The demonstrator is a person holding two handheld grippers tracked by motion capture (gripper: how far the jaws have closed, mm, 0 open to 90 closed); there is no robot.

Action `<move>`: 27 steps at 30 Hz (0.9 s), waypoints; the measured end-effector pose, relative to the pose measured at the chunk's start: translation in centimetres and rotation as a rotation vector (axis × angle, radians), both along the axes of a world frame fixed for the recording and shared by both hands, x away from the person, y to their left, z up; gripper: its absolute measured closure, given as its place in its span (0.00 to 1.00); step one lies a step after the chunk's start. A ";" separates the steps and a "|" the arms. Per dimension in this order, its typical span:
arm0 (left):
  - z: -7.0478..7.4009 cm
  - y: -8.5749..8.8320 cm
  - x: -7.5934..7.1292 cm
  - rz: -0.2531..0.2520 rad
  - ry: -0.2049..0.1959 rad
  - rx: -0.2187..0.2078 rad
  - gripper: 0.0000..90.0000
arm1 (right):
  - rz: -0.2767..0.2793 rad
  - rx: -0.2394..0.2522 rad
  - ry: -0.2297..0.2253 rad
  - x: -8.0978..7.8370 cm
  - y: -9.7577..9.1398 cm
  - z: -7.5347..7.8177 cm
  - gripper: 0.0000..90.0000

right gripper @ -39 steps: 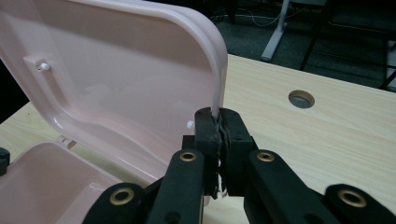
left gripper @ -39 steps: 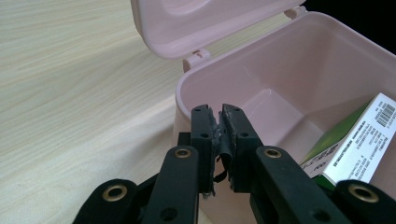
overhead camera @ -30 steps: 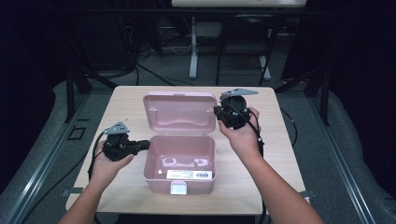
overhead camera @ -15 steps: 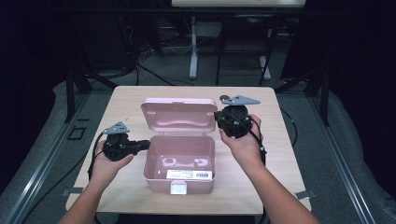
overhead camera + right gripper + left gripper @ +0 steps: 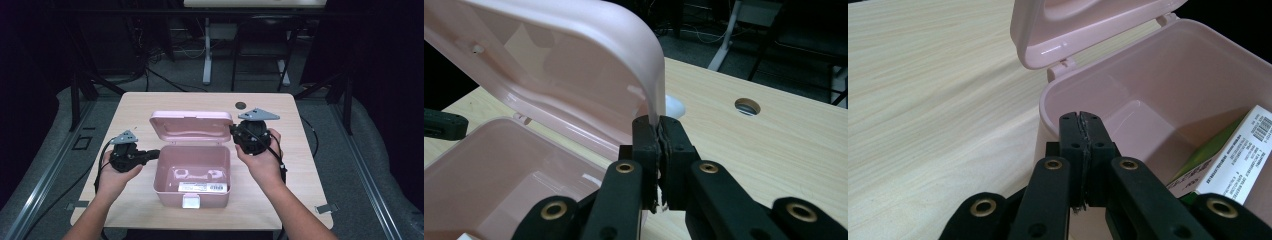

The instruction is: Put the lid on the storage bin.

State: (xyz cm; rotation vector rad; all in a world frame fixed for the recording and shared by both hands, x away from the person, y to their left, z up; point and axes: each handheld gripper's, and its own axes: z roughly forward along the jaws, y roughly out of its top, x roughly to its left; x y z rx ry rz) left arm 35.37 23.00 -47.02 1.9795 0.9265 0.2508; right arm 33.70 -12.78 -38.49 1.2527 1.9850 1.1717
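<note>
At the right end of the lid (image 5: 192, 127), your right tongs (image 5: 233, 131) are pinched shut on the thin rim. The right gripper view shows that edge (image 5: 574, 65) running down into the tips (image 5: 658, 125).

The lid stands nearly upright, leaning a little back, on hinges along the box's (image 5: 192, 192) far rim. Its long axis runs across the table (image 5: 280, 110) from left to right, so any swing will turn about that back edge. From your grip, the open box lies down and toward you. Your right hand is plainly the nearer one to the lid.

Your left tongs (image 5: 155, 152) sit at the box's left wall. Their jaws have just closed together with nothing between them (image 5: 1081, 117). Whether the tips touch the wall I cannot tell, but they look placed to steady it.

The box sits in the middle of the table, nearer your side. It is pale pink glossy plastic with rounded corners and a small latch tab on the front. Inside lies a white and green carton (image 5: 202, 187) with a barcode, next to some clear packaging. I judge the lid light and a bit flexible, so a corner grip may twist it.
</note>
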 end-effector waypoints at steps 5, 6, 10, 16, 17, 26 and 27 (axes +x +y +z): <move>0.0 0.0 0.0 -0.002 0.003 -0.001 0.99 | 0.002 0.008 -0.008 -0.4 0.0 -0.2 0.96; 0.0 0.0 0.0 -0.002 0.003 -0.001 0.99 | 0.004 0.010 -0.005 -0.5 -0.1 -0.2 0.96; 0.1 0.0 0.0 -0.002 0.003 0.005 0.99 | 0.006 0.018 -0.006 -0.8 -0.1 -0.3 0.96; 0.7 0.5 -0.2 0.013 -0.011 0.000 0.99 | 0.009 0.025 -0.014 -1.3 -0.2 -0.6 0.95; 0.9 0.7 -0.2 0.016 -0.012 -0.001 0.98 | 0.009 0.027 -0.016 -1.4 -0.2 -0.7 0.95; 1.6 1.3 -0.3 0.031 -0.014 -0.009 0.91 | 0.018 0.031 -0.015 -1.9 -0.3 -0.9 0.95; 1.7 1.3 -0.4 0.026 -0.020 -0.005 0.91 | 0.018 0.034 -0.016 -1.9 -0.3 -0.9 0.95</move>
